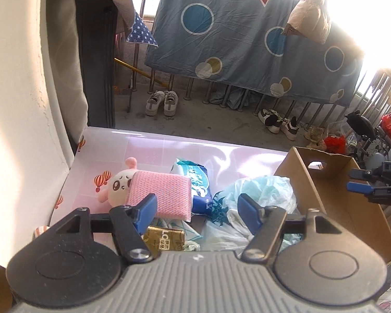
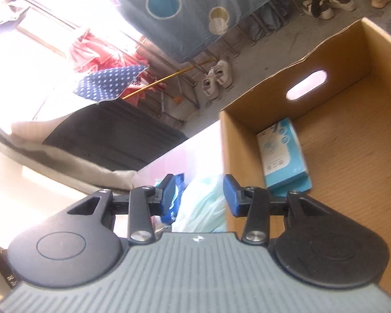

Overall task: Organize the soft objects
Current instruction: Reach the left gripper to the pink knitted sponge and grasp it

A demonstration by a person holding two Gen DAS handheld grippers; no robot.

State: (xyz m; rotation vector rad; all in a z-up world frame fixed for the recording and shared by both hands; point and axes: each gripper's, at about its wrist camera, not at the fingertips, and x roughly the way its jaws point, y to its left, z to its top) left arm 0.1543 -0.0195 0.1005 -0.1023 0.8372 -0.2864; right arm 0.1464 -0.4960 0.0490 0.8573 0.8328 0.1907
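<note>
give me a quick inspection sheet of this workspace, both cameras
surface: glossy pink tiled tabletop with balloon prints, against a white wall.
job's things: brown cardboard box with a handle slot, holding a light blue tissue pack; outside it lie a pink knitted sponge pad over a white and pink plush toy, a blue and white wipes pack, crumpled pale plastic bags and a small gold packet.
clutter: nothing seen beyond these.
grippers: left gripper open over the pile, empty; right gripper open, empty, by the box's wall.
cables: nothing seen.
surroundings: blue circle-print sheet on railing, shoes on concrete floor.
</note>
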